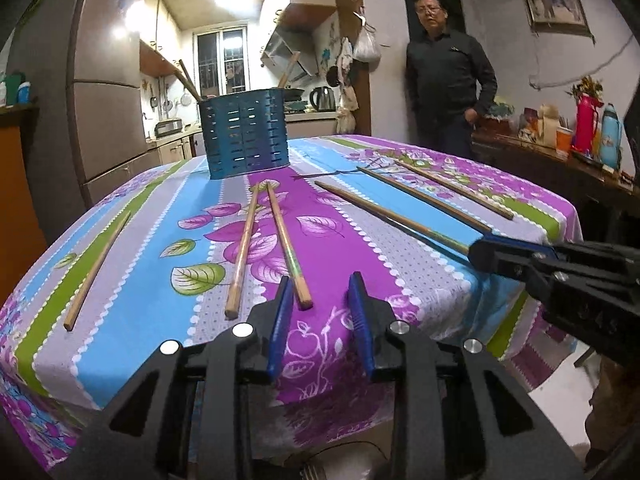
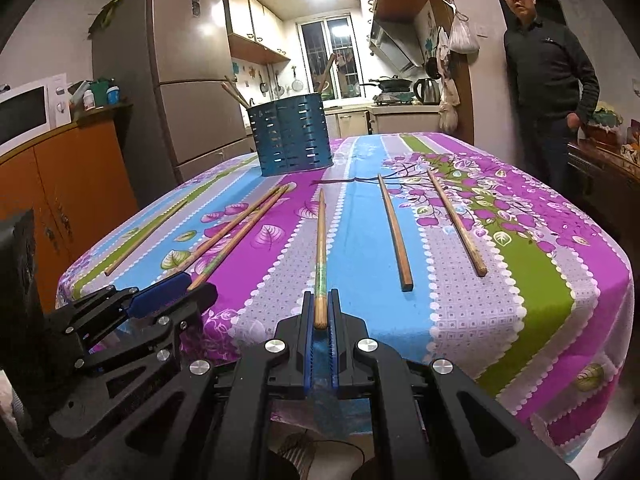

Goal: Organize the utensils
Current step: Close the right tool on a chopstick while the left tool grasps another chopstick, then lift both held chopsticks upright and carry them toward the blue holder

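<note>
Several wooden chopsticks lie on the floral tablecloth (image 1: 340, 240). A blue slotted utensil holder (image 1: 245, 136) stands at the table's far side, also in the right wrist view (image 2: 291, 136), with a few chopsticks in it. My left gripper (image 1: 322, 300) is open at the near edge, its left pad beside the end of one chopstick (image 1: 288, 242) of a crossed pair. My right gripper (image 2: 320, 312) is shut on the near end of a chopstick (image 2: 321, 248) that lies on the cloth; it also shows in the left wrist view (image 1: 480, 254).
Two more chopsticks (image 2: 394, 232) (image 2: 456, 222) lie to the right, one (image 1: 96, 268) at the far left. A man (image 1: 448, 72) stands beyond the table. A fridge (image 2: 168, 72) and orange cabinet (image 2: 72, 184) stand left, a cluttered sideboard (image 1: 560, 148) right.
</note>
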